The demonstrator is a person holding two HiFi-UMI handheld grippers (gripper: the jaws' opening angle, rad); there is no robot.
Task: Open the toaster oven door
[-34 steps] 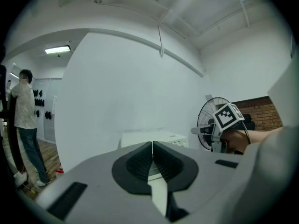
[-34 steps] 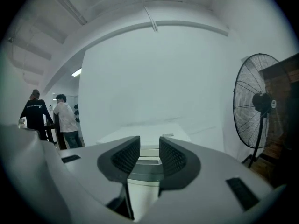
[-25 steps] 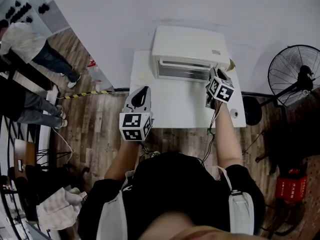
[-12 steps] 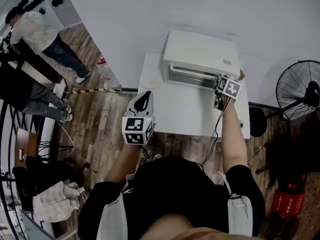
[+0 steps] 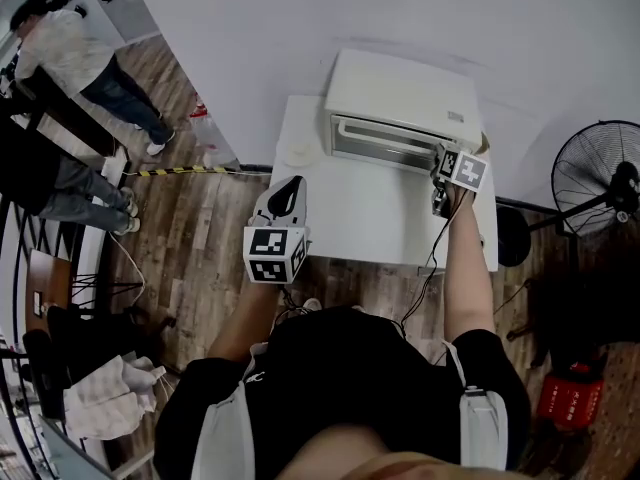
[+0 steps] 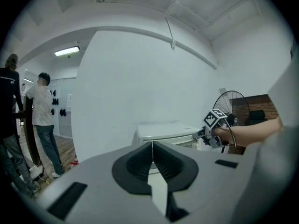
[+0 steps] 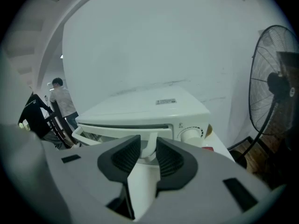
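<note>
1 white toaster oven (image 5: 400,93) is sitting at the back of a white table (image 5: 360,218), hard against the wall, its door facing the person. It is probably a light sheet-metal box, so a firm tug is likely to be dragging it across the smooth tabletop rather than swinging the door. The door itself is looking stiff and rigid with a glass pane – nothing to squeeze. The place to be holding it is the 1 door handle (image 7: 113,131), a smooth, hard white bar running along the door's top edge. It may be slippery, so a grip by its end post is giving the pads something to catch on.

The right gripper (image 7: 148,152) is gripping exactly there. Its jaws have just been closing a little and are standing fairly wide, the pads appearing to press both sides of the handle's right-hand post. 1 dial (image 7: 190,134) is showing just right of it.

The left gripper (image 6: 152,146) is hovering off the table's near left edge – jaws together, nothing between them.

Further out, 1 standing fan (image 5: 600,168) and 2 bystanders (image 5: 50,38) are standing well apart from the table.
</note>
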